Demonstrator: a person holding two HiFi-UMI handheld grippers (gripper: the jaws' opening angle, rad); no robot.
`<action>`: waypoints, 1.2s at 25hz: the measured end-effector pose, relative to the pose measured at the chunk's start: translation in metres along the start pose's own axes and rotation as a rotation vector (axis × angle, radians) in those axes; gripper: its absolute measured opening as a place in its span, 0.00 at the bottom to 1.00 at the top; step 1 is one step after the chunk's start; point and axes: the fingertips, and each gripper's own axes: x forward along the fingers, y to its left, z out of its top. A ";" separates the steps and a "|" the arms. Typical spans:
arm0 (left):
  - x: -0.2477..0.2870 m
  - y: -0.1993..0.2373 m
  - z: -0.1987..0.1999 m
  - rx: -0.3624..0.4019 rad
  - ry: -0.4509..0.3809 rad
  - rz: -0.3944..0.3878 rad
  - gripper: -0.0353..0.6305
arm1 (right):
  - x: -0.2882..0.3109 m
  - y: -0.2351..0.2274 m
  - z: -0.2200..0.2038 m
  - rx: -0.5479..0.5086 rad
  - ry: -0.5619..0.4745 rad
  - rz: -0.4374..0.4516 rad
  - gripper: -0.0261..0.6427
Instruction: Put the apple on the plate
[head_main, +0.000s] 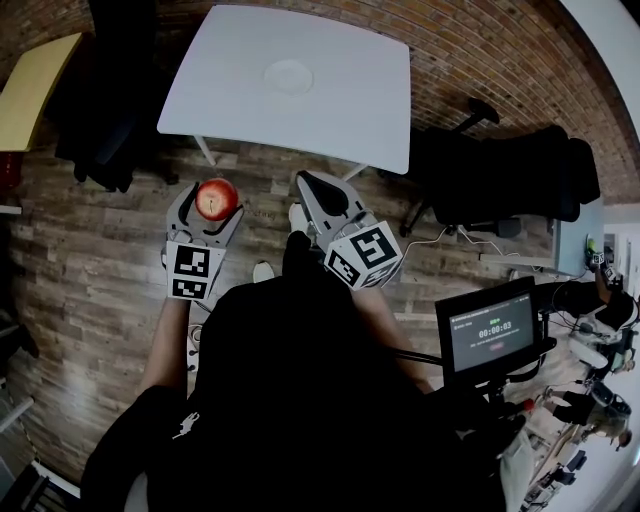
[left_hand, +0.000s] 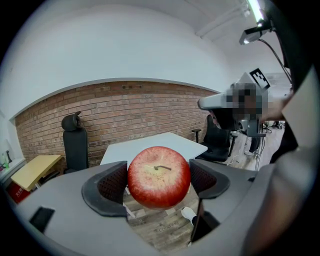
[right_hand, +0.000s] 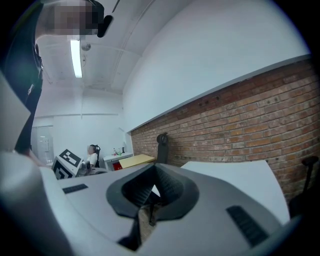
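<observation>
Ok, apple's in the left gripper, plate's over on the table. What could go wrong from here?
1. The apple is round and held only at its sides by the left gripper, above wood floor; a slip could drop it.
2. The plate looks flat; released off-centre, the apple might roll onto the table.

A white table with rounded corners (head_main: 330, 100) stands on slim white legs on a floor of grey-brown wooden planks (head_main: 90, 260). A single round white plate (head_main: 288, 76) lies on the table's top, near its middle and a little toward the edge nearest the brick wall. On the floor, a black office chair (head_main: 500, 180) stands right of the table and a yellow-topped desk (head_main: 35, 90) left of it.
</observation>
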 end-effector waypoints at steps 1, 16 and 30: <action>0.007 0.003 0.002 0.001 0.001 0.001 0.64 | 0.004 -0.006 0.000 0.001 -0.001 0.001 0.04; 0.100 0.011 0.029 0.002 0.030 -0.032 0.64 | 0.043 -0.092 -0.001 0.039 0.021 -0.003 0.04; 0.109 0.029 0.037 0.008 0.030 -0.015 0.64 | 0.065 -0.100 0.008 0.029 0.019 0.025 0.04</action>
